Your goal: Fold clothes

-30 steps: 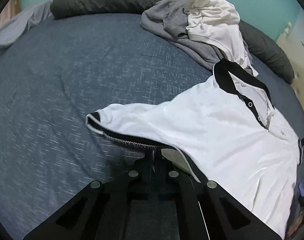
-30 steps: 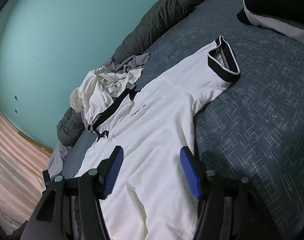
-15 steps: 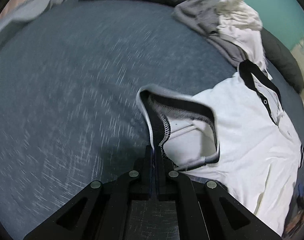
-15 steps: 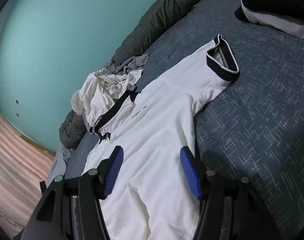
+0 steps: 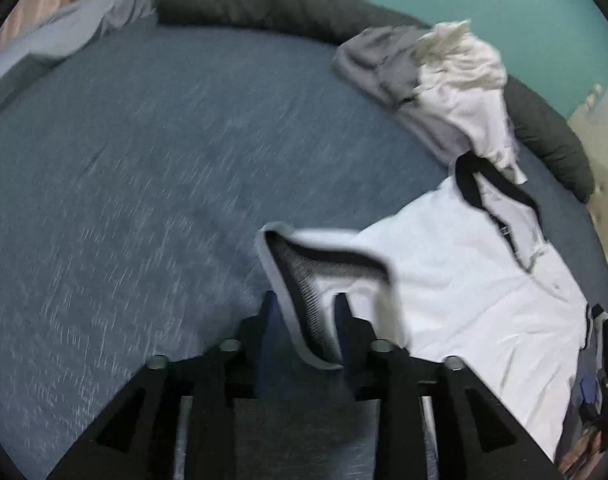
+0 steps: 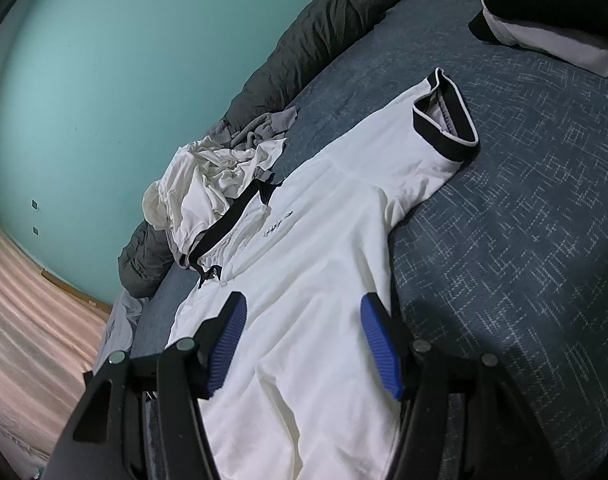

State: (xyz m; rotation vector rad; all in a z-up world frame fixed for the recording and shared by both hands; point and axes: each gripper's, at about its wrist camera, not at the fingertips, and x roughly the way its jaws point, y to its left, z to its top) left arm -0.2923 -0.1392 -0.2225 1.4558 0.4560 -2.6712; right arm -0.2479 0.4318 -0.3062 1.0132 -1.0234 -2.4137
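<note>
- White cotton-like fabric with black trim makes up the polo shirt [image 6: 316, 280], which is spread front-up on the blue patterned bed [image 6: 524, 248].
- One sleeve [image 5: 328, 276] of the shirt is seen lifted and folded inward toward the chest in the left wrist view, its black cuff turned open toward the camera.
- The left claw [image 5: 304, 312] is caught with its jaws opening; the sleeve's cuff hangs between the fingers, and no pad is seen pressing on it. The picture is blurred there.
- The right claw [image 6: 304, 344] is held wide open above the lower body of the shirt, with nothing gripped between its blue pads [image 6: 228, 340].
- The other sleeve [image 6: 444, 128] is laid out flat to the side, its black cuff resting on the bed.
- A crumpled white garment [image 6: 208, 184] and a grey garment [image 5: 384, 68] are piled just beyond the shirt's black collar [image 5: 472, 184].
- A dark rolled duvet [image 5: 264, 0] is lined along the far edge of the bed, against the teal wall [image 6: 104, 80].
</note>
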